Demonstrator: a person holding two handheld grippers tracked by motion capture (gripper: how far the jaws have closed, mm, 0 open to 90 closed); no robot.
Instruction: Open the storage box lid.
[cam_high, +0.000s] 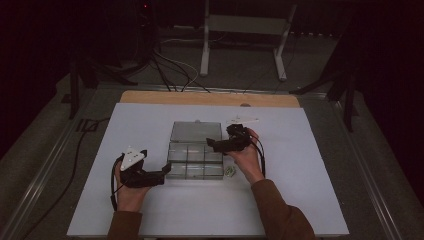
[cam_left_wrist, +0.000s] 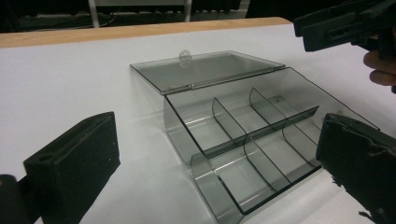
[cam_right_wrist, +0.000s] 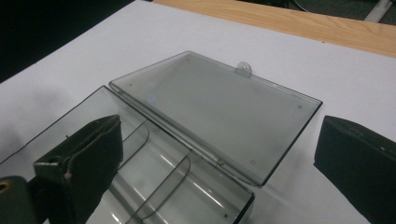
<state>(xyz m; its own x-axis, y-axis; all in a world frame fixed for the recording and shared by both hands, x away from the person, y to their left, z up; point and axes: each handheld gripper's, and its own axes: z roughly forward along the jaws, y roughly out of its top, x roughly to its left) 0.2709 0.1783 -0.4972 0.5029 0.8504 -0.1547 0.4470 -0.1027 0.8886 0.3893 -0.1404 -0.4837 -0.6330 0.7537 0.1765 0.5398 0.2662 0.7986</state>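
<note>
A clear divided organiser box (cam_high: 195, 164) lies mid-bench, its hinged lid (cam_high: 196, 131) flat open toward the far edge. The left tongs (cam_high: 167, 169) gape wide at its near-left corner; the right tongs (cam_high: 210, 145) hover over its right side, also spread, gripping nothing. A small round object (cam_high: 229, 171) rests just beside the box.

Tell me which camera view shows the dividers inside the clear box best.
The left gripper view: the dividers of the open clear box stand out, forming six compartments. The right gripper view catches only two curved dividers near the hinge. The high view shows the grid small and dim.
</note>
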